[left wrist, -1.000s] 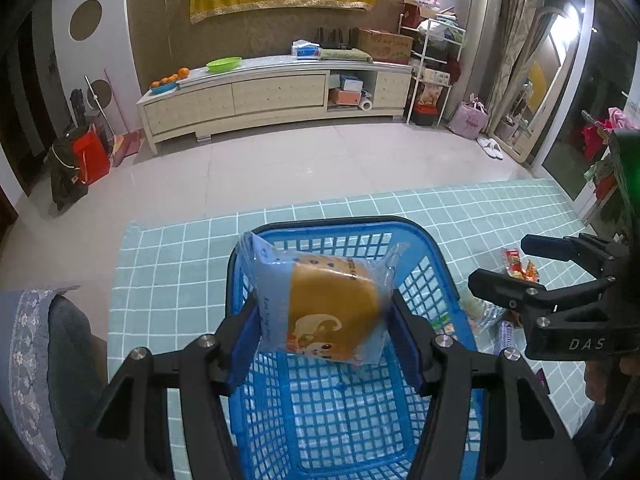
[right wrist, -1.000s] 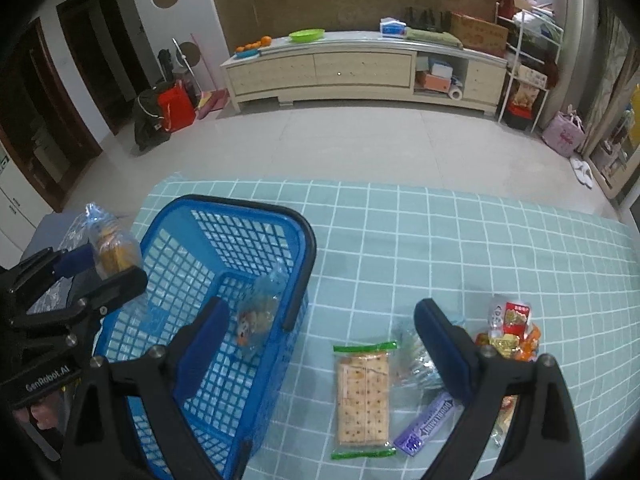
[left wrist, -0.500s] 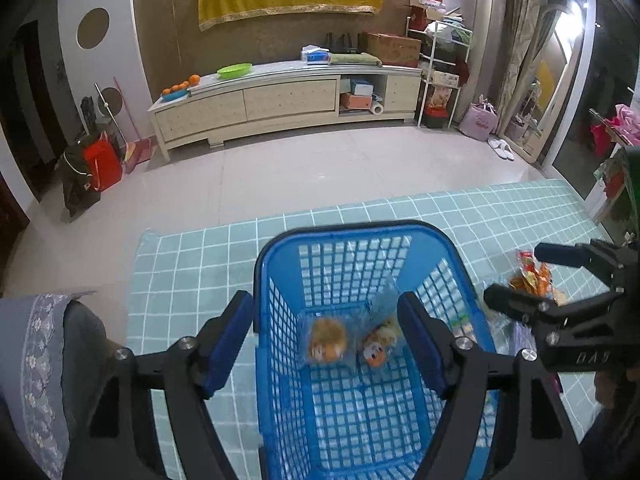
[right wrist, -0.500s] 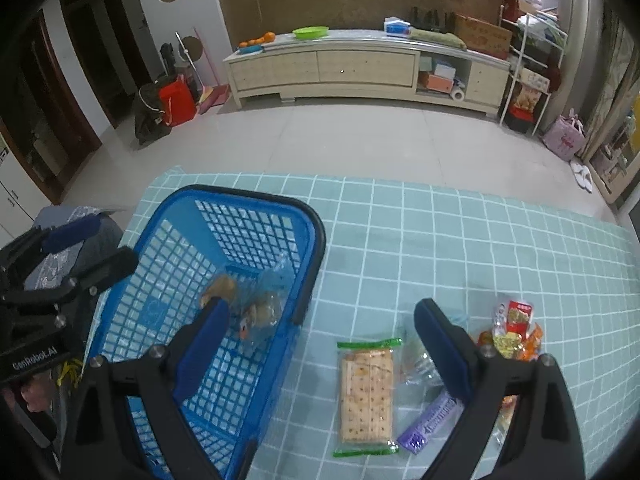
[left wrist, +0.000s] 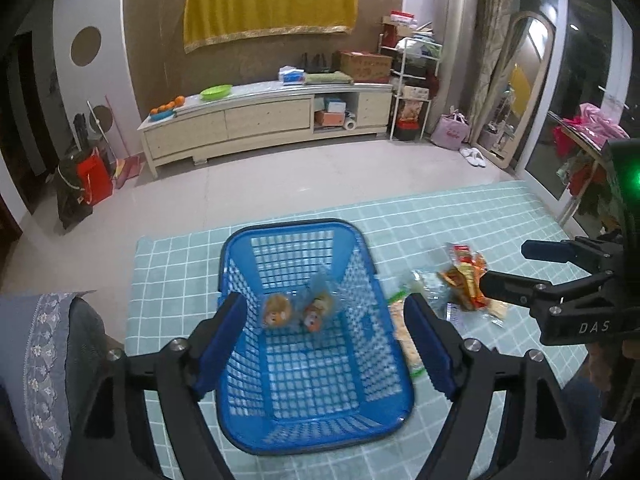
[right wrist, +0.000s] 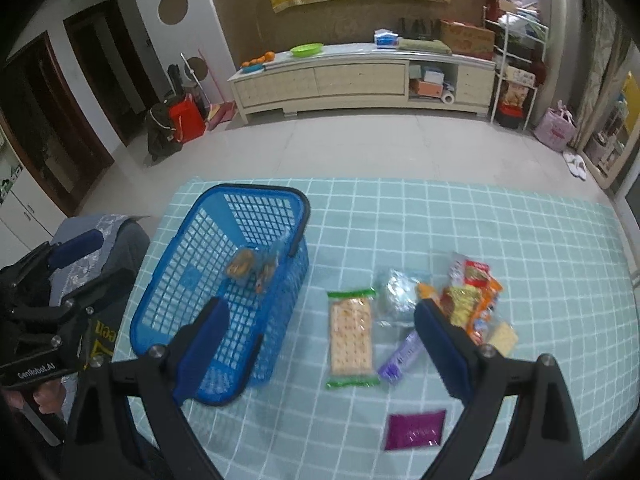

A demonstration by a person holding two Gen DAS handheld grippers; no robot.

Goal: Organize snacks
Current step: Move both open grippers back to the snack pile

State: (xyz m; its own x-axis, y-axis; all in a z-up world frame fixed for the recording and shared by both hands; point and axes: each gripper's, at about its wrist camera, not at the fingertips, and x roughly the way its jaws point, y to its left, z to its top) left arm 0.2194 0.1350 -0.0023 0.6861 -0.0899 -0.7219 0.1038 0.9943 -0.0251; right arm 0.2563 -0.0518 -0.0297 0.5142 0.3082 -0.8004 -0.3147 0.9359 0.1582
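Note:
A blue mesh basket (left wrist: pixel 288 225) stands on the teal checked cloth (left wrist: pixel 176 272). Two clear-wrapped buns (left wrist: pixel 276 314) (left wrist: pixel 317 309) lie side by side on its floor. My left gripper (left wrist: pixel 324 340) hovers above the basket's near half; its jaws are opening and nothing is between them. In the right wrist view the basket (right wrist: pixel 260 189) sits to the left, and my right gripper (right wrist: pixel 322 344) is open and empty above a cracker packet (right wrist: pixel 350 334). Beside that lie a purple bar (right wrist: pixel 400 356), a silver packet (right wrist: pixel 396 292) and a red-orange snack pile (right wrist: pixel 472 292).
A purple pouch (right wrist: pixel 414 430) lies near the cloth's front edge. A grey patterned cushion (left wrist: pixel 44 340) sits at the left, by the left gripper (right wrist: pixel 80 264). The right gripper (left wrist: pixel 516 268) shows above the snack pile (left wrist: pixel 464 276). Tiled floor lies beyond the cloth's far edge.
The left gripper let go of the wrapped bun, which now lies in the basket beside another. Both grippers drew back and rose, so more of the cloth shows.

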